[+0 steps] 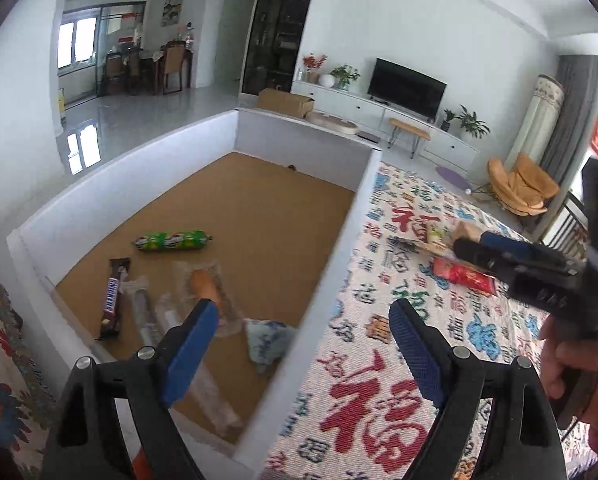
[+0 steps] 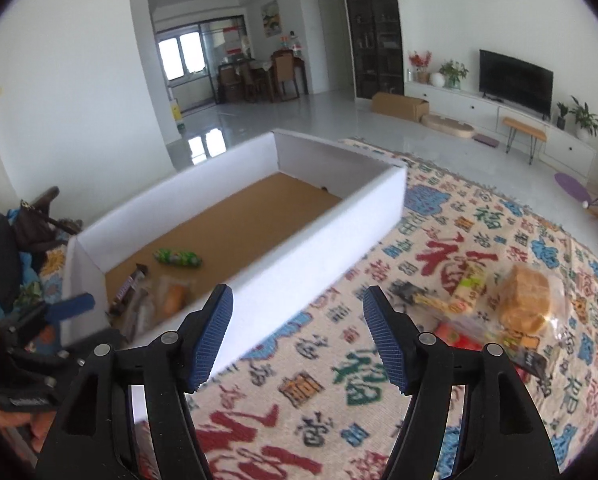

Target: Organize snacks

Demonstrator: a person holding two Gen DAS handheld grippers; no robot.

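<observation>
Both jaws stand spread with nothing between them.

From the left wrist view, my left gripper [image 1: 303,344] hangs over the near wall of the white box [image 1: 331,264], one blue pad inside it and one outside over the patterned cloth [image 1: 379,400]. Inside, on the brown floor, lie the snacks already put away: a green roll of candy [image 1: 173,241], a dark chocolate bar [image 1: 113,300], clear-wrapped sticks [image 1: 147,316], an orange piece in clear wrap [image 1: 205,286] and a pale blue-white packet [image 1: 265,340]. They sit bunched at the near end, I judge because that is the easiest place to drop them over the wall. Off to the right my right gripper [image 1: 471,246] reaches toward the loose pile on the cloth, where a red packet [image 1: 465,274] shows just under it.

From the right wrist view, my right gripper [image 2: 298,336] hovers over the cloth just outside the box wall, aimed between box and pile. The remaining snacks lie to its right on the cloth covering the desk: a bagged brown bun [image 2: 525,300], a green-and-yellow packet [image 2: 469,284], and something red, partly hidden and blurred. My left gripper [image 2: 71,306] shows at the left edge beside the box.

I judge the sorting is partly done, with the pile on the cloth yet to go in.
</observation>
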